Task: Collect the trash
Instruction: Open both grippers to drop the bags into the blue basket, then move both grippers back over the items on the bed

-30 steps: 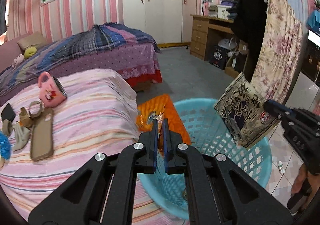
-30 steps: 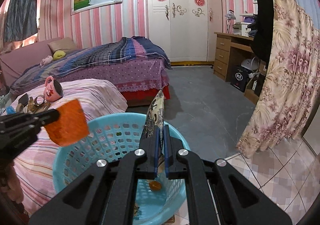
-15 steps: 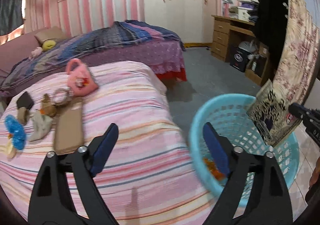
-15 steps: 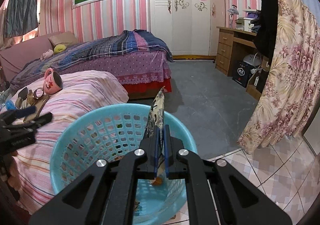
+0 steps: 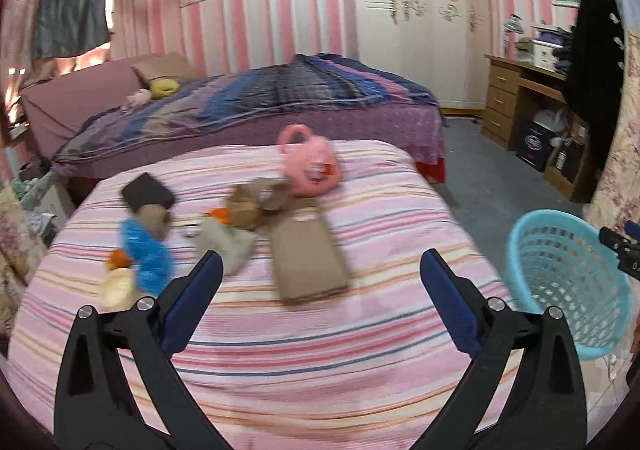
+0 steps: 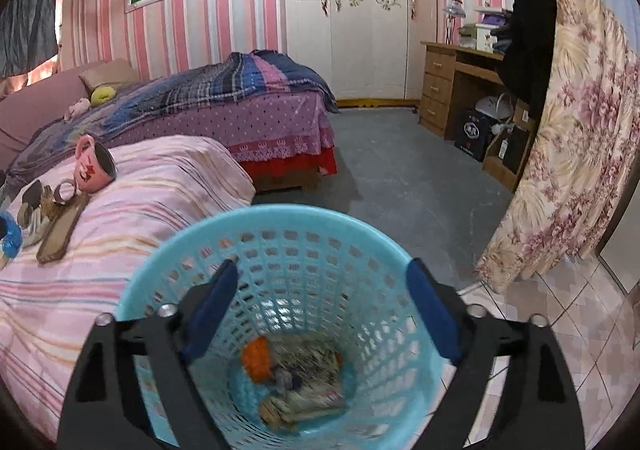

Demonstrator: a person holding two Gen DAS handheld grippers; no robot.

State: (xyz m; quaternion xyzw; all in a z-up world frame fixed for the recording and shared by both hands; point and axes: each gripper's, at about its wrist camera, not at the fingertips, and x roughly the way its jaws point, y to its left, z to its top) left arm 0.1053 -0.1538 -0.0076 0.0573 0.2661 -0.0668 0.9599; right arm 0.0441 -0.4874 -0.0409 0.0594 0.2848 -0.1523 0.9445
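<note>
My left gripper [image 5: 320, 258] hangs over the pink striped bed [image 5: 320, 362], its jaws opening wide with nothing between them. Ahead of it lie a blue crumpled wrapper [image 5: 146, 250], beige scraps [image 5: 224, 242], small orange bits [image 5: 118, 260] and a flat brown case [image 5: 308, 258]. The light blue basket [image 5: 568, 282] stands at the bed's right. My right gripper [image 6: 322, 268] is above the basket [image 6: 280, 218], jaws opening and empty. An orange wrapper [image 6: 256, 360] and a patterned packet [image 6: 308, 366] lie on the basket's bottom.
A pink mug [image 5: 312, 166] and a dark wallet [image 5: 148, 192] also lie on the striped bed. Behind it is a purple bed [image 6: 260, 106]. A floral curtain [image 6: 568, 154], a wooden desk [image 6: 452, 86] and grey floor [image 6: 392, 178] are to the right.
The left gripper opened, let the orange wrapper fall into the basket and swung left over the bed. The right gripper opened and the patterned packet dropped into the basket.
</note>
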